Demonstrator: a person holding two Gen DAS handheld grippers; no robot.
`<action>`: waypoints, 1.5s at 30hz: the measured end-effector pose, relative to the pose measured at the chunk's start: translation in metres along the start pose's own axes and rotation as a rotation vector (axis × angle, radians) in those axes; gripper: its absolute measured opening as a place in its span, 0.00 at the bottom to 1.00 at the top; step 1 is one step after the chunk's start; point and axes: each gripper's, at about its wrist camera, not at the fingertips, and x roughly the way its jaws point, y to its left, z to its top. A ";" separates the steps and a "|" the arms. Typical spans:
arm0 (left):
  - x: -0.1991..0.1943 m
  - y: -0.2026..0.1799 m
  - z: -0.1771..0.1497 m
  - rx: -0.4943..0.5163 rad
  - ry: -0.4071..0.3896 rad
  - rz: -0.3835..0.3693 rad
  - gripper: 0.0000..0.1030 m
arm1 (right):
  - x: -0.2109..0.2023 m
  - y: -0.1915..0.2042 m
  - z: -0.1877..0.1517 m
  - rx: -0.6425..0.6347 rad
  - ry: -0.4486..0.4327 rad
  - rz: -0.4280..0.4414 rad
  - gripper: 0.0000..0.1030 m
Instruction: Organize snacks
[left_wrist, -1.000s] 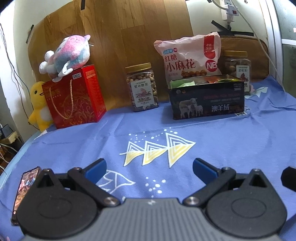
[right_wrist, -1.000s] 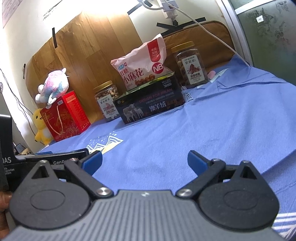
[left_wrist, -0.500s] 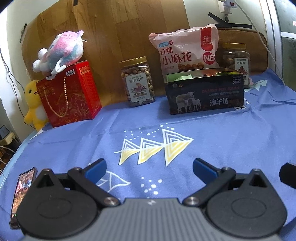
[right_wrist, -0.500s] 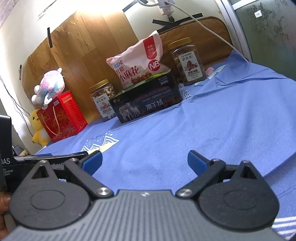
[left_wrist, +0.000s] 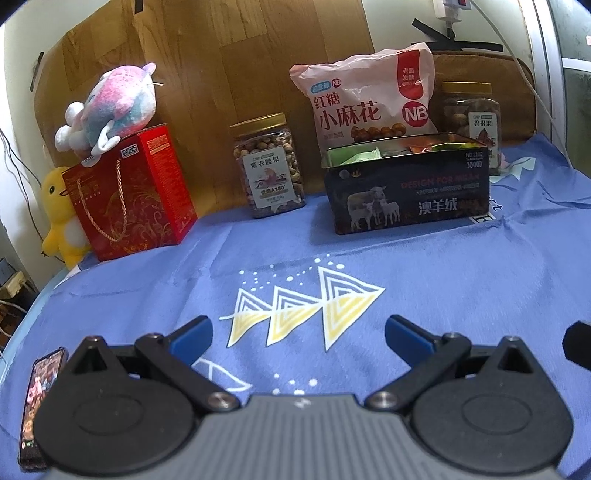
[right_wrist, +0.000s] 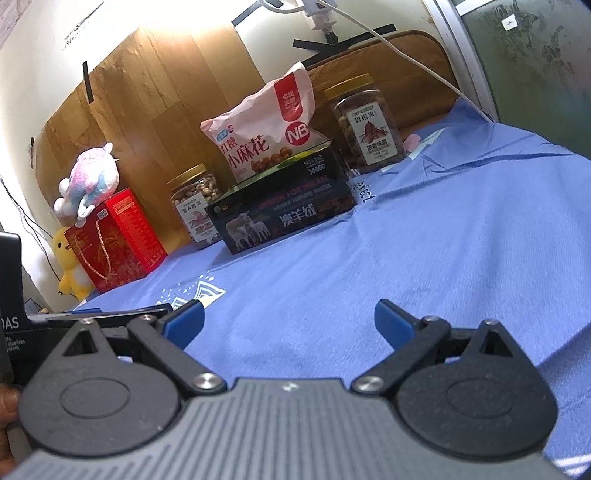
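A dark tin box (left_wrist: 408, 192) (right_wrist: 284, 210) with sheep on its side stands open at the back of the blue cloth, small packets showing inside. Behind it leans a pink snack bag (left_wrist: 364, 99) (right_wrist: 266, 133). A gold-lidded nut jar (left_wrist: 269, 166) (right_wrist: 195, 203) stands left of the box, and a second jar (left_wrist: 471, 118) (right_wrist: 367, 125) stands to its right. My left gripper (left_wrist: 297, 334) is open low over the cloth, far in front of them, holding nothing. My right gripper (right_wrist: 288, 321) is open and holds nothing too.
A red gift box (left_wrist: 129, 192) with a plush toy (left_wrist: 110, 107) on top and a yellow duck (left_wrist: 61, 218) stand at the back left. A phone (left_wrist: 37, 402) lies on the cloth near the left edge. A wooden board (left_wrist: 229, 62) backs the row. Cables hang at the back right.
Both grippers have drifted slightly, so the snack row shifts in each view and the left wrist view looks a little closer. Both stayed open; nothing was picked up.
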 end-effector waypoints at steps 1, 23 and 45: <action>0.001 -0.001 0.000 0.001 0.001 0.000 1.00 | 0.001 -0.001 0.000 0.001 0.001 0.000 0.97; 0.018 -0.006 0.006 0.025 0.029 -0.002 1.00 | 0.014 -0.005 0.005 0.020 0.017 0.000 0.97; 0.017 -0.007 0.008 0.016 0.021 -0.088 1.00 | 0.016 -0.008 0.007 0.017 0.015 -0.005 0.97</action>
